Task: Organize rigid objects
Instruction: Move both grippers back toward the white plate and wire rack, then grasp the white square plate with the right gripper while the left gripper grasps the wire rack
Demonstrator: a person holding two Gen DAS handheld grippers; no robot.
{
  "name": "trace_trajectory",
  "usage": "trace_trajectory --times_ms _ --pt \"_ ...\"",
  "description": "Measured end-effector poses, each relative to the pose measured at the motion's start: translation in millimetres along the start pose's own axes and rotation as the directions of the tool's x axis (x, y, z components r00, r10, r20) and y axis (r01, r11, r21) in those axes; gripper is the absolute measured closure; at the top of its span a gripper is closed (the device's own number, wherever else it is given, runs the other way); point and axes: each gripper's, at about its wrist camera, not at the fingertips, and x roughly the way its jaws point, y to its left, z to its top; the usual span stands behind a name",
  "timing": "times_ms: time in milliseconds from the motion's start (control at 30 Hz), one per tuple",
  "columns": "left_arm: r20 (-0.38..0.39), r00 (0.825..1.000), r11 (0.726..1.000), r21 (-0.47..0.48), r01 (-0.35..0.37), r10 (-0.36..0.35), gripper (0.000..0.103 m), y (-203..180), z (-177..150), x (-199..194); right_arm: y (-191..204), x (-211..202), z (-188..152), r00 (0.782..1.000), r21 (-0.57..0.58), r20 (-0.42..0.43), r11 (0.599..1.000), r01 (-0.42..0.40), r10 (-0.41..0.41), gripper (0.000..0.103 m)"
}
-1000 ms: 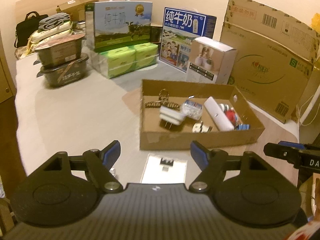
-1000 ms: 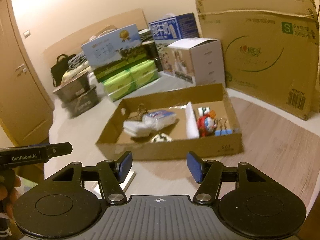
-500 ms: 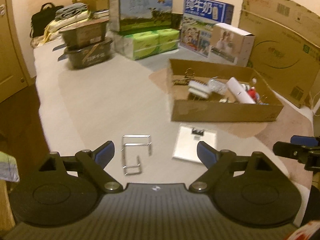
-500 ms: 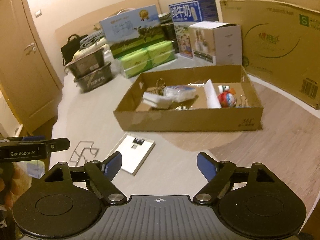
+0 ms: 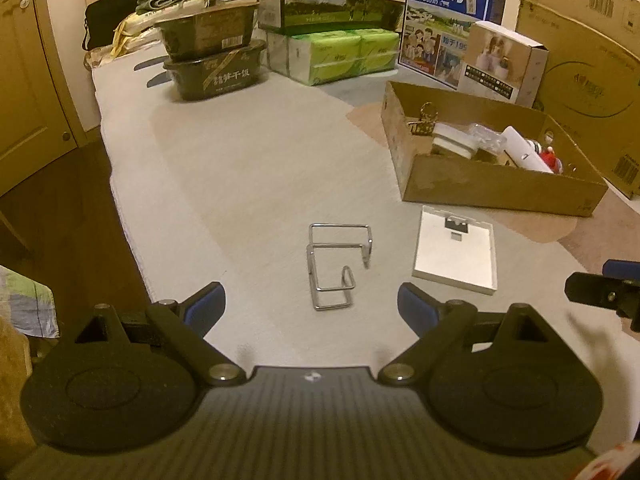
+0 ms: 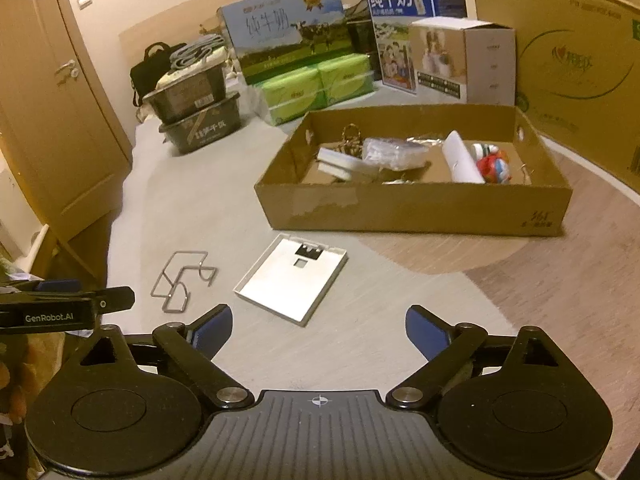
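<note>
Blue pads frame the bottom of both my views. My left gripper (image 5: 311, 307) stands with its jaws spread wide and nothing between them; they have just been opening. My right gripper (image 6: 319, 331) is the same: jaws far apart, just opened further, holding nothing. In the right wrist view I see the tip of the left gripper at the left edge, and in the left wrist view the right gripper's tip pokes in at the right edge.

Just ahead of my left pads, a bent wire rack (image 5: 339, 266) lies on the pale mat (image 5: 248, 168), touching neither finger. Beside it, to its right, a flat white tray (image 5: 456, 256) lies on the same mat, with a small dark clip near its far edge. From the right wrist I see that tray ahead and slightly left of centre, the wire rack further left.

Beyond the tray sits a shallow cardboard box (image 6: 412, 208), close to it but apart. Inside I make out a white tube (image 6: 462, 158), a red and blue toy (image 6: 496, 166), a clear plastic packet (image 6: 394, 152), a white block and a brownish clip.

Farther back stand two stacked dark containers (image 5: 214, 60), green tissue packs (image 5: 340, 54), milk cartons, a white carton (image 5: 504, 62) and large cardboard sheets against the wall. A wooden door (image 6: 52, 112) stands at left.
</note>
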Motion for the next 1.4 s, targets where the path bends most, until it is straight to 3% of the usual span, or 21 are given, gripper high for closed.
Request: trace_trajectory --times_ms 533,900,1267,1400 --pt "0.015 0.998 0.998 0.017 0.063 -0.063 0.011 19 11 39 22 70 -3 0.998 0.059 -0.047 0.998 0.033 -0.030 0.010" --pt "0.030 0.996 0.996 -0.034 0.080 -0.079 0.011 37 22 57 39 123 3 0.997 0.109 -0.049 0.991 0.072 -0.067 0.010" --pt "0.024 0.996 0.995 -0.041 0.091 -0.090 0.011 41 18 67 65 155 6 0.982 -0.038 -0.016 0.981 0.190 -0.191 0.010" --pt "0.024 0.995 0.994 -0.038 0.101 -0.100 0.011 36 15 65 65 157 2 0.982 -0.103 -0.005 0.977 0.185 -0.187 0.011"
